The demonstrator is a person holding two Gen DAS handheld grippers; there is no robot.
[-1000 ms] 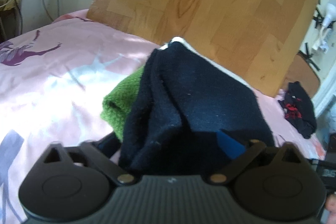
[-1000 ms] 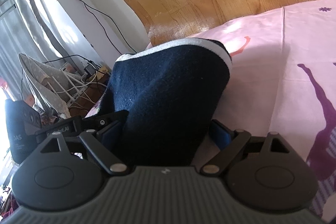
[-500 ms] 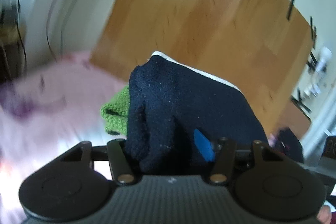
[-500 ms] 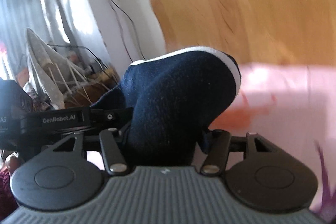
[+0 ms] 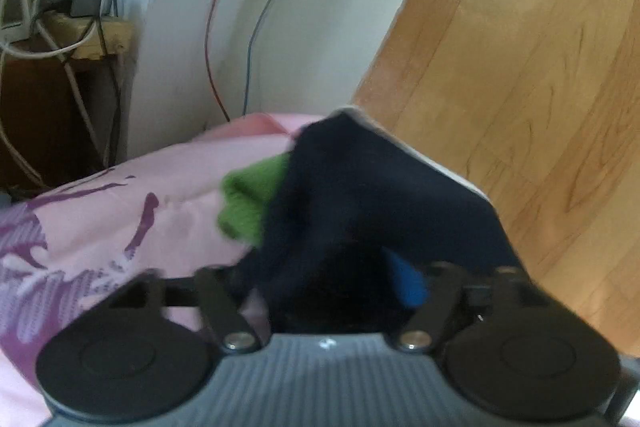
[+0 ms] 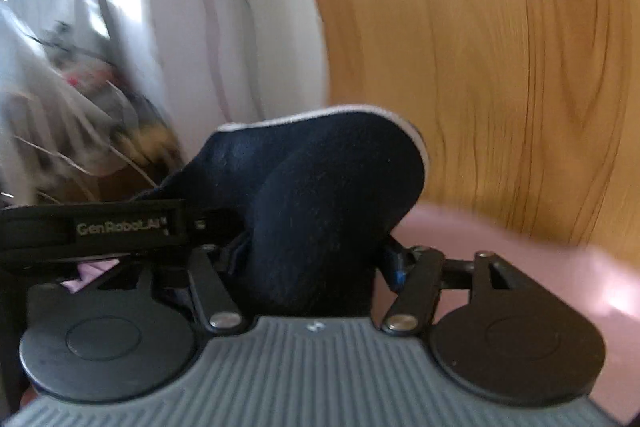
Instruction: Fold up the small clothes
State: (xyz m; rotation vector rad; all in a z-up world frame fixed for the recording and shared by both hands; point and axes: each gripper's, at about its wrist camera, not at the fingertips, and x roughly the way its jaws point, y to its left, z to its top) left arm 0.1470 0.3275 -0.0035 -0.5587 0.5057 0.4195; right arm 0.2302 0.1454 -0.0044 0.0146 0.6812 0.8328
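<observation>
A bunched navy garment (image 5: pixel 380 195) with a white edge fills the gap of my left gripper (image 5: pixel 328 267), whose jaws are opening; one blue pad (image 5: pixel 404 283) shows beside the cloth. A green knitted piece (image 5: pixel 248 199) pokes out from the navy cloth on its left. The same navy garment (image 6: pixel 328 179) also sits between the fingers of my right gripper (image 6: pixel 312 255), whose jaws are opening too. The fingertips are hidden by cloth. In the right wrist view, the black housing (image 6: pixel 100 227) of my left gripper is close on the left.
Below lies the pink bed sheet (image 5: pixel 120 211) with purple prints. A wooden headboard (image 5: pixel 540 87) stands behind and to the right. Red and blue cables (image 5: pixel 224 27) hang down the white wall. A wooden side table (image 5: pixel 80 39) with plugs stands at the left.
Both grippers have swung left along the bed with the navy garment between their fingers. Their jaws narrowed on the cloth half a second ago and now stand wider again.
</observation>
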